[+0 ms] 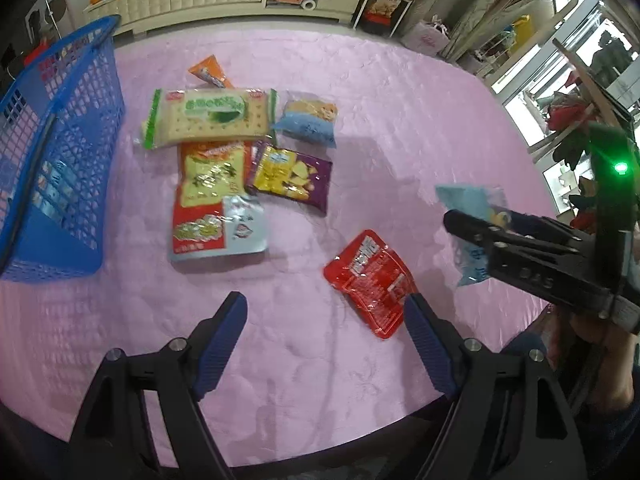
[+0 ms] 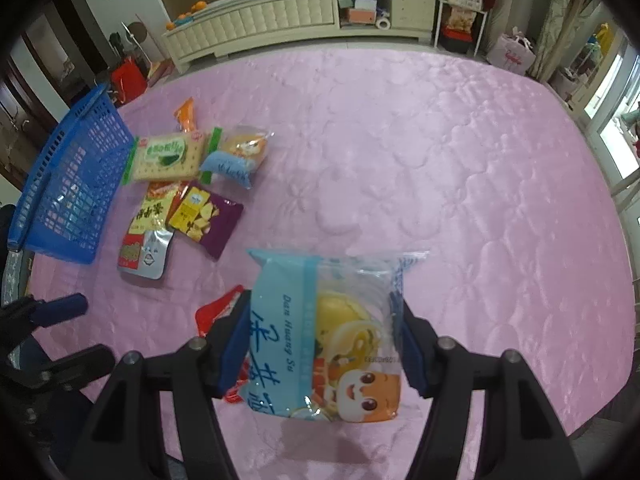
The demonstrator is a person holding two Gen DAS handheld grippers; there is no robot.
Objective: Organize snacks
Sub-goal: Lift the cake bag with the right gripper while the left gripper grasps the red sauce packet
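My right gripper is shut on a light blue egg-yolk pastry pack and holds it above the pink table; the pack also shows in the left wrist view. My left gripper is open and empty, just above the table beside a red snack pouch. A blue mesh basket stands at the left. Beside it lie a green cracker pack, a purple chip bag, a red and yellow pouch, an orange packet and another blue pastry pack.
The pink quilted tablecloth covers the whole table. A cream cabinet and shelves stand behind the far edge. The table's near edge runs just below both grippers.
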